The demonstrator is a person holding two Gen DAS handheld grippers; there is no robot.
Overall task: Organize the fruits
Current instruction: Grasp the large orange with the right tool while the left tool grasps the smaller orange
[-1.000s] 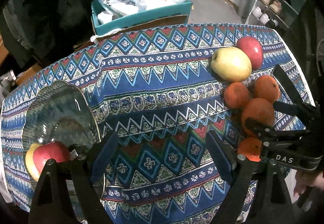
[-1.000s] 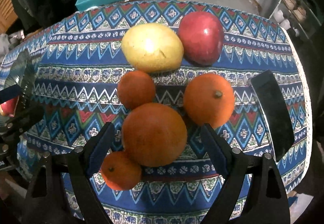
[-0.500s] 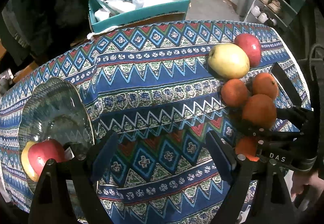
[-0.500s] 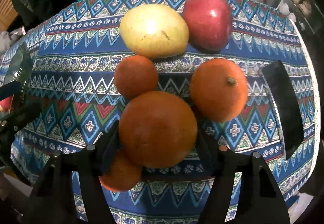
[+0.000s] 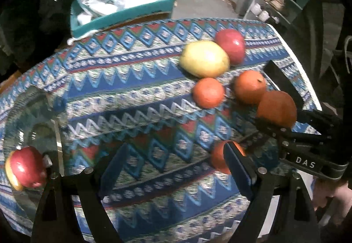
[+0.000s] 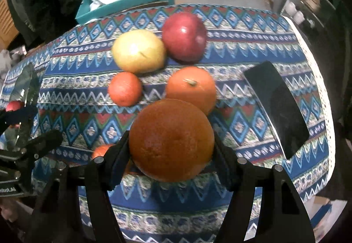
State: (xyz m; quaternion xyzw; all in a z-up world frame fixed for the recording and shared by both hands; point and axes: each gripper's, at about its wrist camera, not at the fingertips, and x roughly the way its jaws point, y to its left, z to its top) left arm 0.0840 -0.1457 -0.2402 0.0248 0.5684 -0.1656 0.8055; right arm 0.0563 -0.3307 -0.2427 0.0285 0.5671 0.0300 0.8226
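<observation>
The right gripper is clamped on the large orange, held just in front of the stemmed orange and clear of the patterned tabletop; the left gripper, jaws apart and holding nothing, hangs beside the glass plate left of that orange

A table draped in a patterned blue tablecloth is carrying a yellow pear touching a red apple, two oranges, a smaller orange near the front edge, a black phone lying flat at the right, and a glass plate sitting at the left.
</observation>
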